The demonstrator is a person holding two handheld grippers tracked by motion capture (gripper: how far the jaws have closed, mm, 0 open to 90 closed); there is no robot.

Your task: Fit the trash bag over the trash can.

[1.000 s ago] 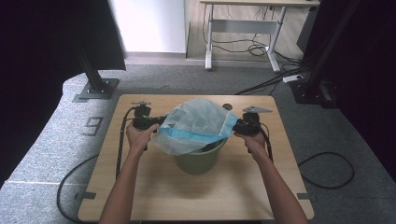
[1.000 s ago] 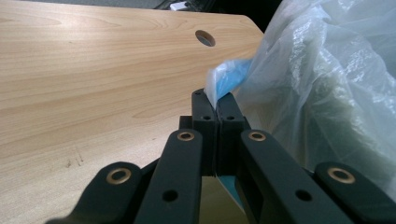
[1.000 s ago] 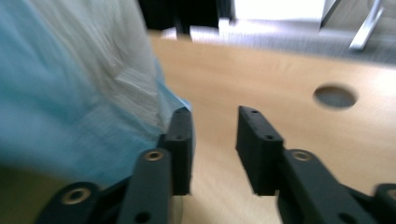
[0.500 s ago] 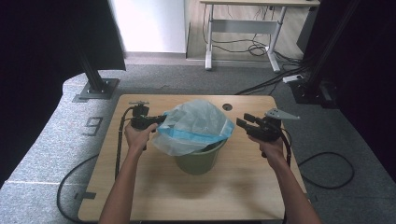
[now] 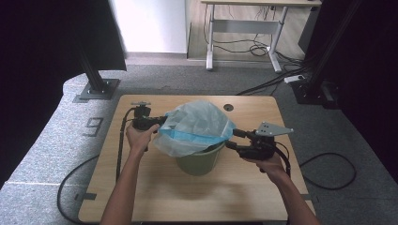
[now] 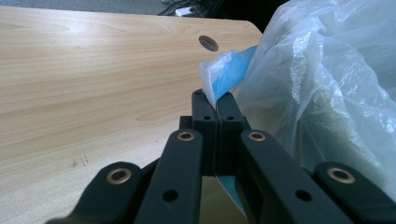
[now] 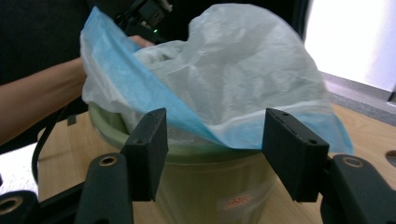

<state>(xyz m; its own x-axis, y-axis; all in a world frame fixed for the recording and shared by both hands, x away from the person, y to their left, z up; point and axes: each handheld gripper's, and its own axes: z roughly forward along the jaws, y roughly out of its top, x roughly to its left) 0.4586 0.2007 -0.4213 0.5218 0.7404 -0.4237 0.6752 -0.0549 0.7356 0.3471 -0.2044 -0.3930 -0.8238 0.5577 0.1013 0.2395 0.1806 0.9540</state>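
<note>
We see a green bin [image 5: 199, 161] standing near the middle of the tabletop [image 5: 155, 197], with a translucent bag [image 5: 197, 124] that has a blue hem band [image 5: 187, 138] ballooning over its mouth.

Left gripper [image 5: 157, 123]: pressed together, pinching the blue hem at the bag's left side; in the left gripper view the band [image 6: 229, 74] sticks out just past the closed tips [image 6: 217, 109]. This hand has kept its place over the last second.

Right gripper [image 5: 231, 139]: a second ago it sat against the bag's right side; half a second ago it had pulled off toward the right edge of the tabletop; now it is near the bin's right rim again, lower than its first spot. Its jaws have just been opening and stand spread. In the right gripper view [image 7: 212, 154] the hem [image 7: 243, 133] and the bin's rim [image 7: 205, 156] lie beyond the pads, with nothing pressed between them.

Our reading:
- The right side of the bag is loose, so only the left pinch holds the hem.
- The hem already drapes toward the rim on the right, while the left side rides higher.
- The work looks like fitting the bag over the bin's rim, partly done.
- Next grip likely falls on the hem at the right rim. The thin film may slip or bunch.
</note>
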